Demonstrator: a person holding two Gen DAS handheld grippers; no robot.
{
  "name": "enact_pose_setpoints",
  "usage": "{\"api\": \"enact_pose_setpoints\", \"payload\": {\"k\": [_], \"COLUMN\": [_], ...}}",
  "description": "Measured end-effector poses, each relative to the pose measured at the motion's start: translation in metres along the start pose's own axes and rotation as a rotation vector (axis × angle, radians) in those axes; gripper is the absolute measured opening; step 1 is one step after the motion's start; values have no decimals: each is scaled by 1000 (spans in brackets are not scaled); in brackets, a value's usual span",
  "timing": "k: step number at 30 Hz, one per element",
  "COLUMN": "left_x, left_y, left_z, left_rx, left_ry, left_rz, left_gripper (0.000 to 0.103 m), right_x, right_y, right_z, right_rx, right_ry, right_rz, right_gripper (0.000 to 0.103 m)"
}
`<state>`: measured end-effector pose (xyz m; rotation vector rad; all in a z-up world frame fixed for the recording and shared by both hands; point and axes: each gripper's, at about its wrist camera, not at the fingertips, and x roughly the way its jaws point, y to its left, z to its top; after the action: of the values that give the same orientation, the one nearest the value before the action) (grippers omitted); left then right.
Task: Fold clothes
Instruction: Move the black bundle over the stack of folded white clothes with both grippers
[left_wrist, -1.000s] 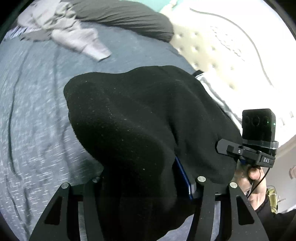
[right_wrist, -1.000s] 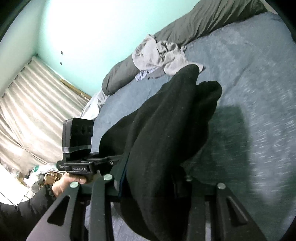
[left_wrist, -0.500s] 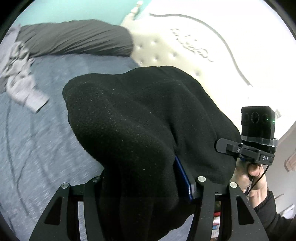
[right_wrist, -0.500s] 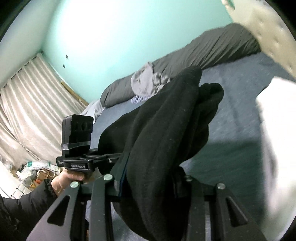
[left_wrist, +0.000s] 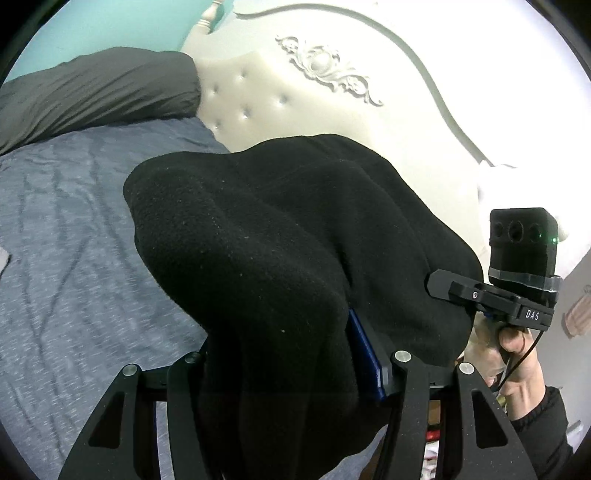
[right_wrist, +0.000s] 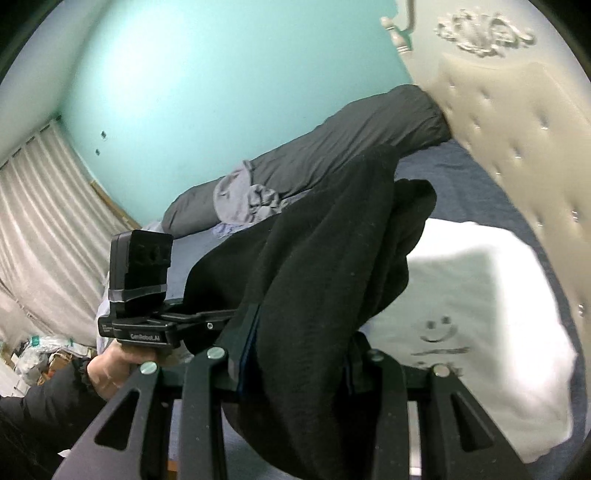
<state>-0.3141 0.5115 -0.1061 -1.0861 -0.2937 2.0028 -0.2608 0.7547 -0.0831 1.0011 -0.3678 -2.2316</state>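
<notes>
Fleece (left_wrist: 280, 258), black and bunched, hangs above the bed (left_wrist: 74, 258), clamped in both the left gripper (left_wrist: 291, 373) and the right gripper (right_wrist: 295, 365). One gripper's mount reads "DAS" (left_wrist: 532, 315), the other "GenRobot.AI" (right_wrist: 144, 336). Beyond, a white pillow (right_wrist: 480, 332) shows a smiley; farther back lie grey clothes (right_wrist: 243, 199).

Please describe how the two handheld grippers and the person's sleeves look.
Both grippers, left gripper and right gripper, are matte black with silver screws, triangular cut-outs and blue pads. Each carries a black camera block: one marked "DAS", one "GenRobot.AI". A thin black cable hangs from one. The sleeves are black.
</notes>
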Motion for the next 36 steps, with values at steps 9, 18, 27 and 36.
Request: {"api": "enact_pose_setpoints", "payload": {"k": [9, 18, 27, 36], "left_x": [46, 68, 84, 92], "left_y": [-23, -31, -31, -37], "left_z": [4, 9, 12, 8], "left_rx": [-2, -2, -1, -10], "left_ry": [25, 39, 47, 50], "left_rz": [-10, -5, -3, -1], "left_gripper": [60, 60, 60, 60], "right_x": [-32, -44, -49, -53], "right_y": [-42, -67, -79, -83], "right_z": [-1, -1, -3, -4], "right_rx": [9, 3, -1, -13], "right_ry": [-7, 1, 9, 17], "right_rz": [-42, -59, -66, -77], "right_gripper": [36, 36, 36, 36]}}
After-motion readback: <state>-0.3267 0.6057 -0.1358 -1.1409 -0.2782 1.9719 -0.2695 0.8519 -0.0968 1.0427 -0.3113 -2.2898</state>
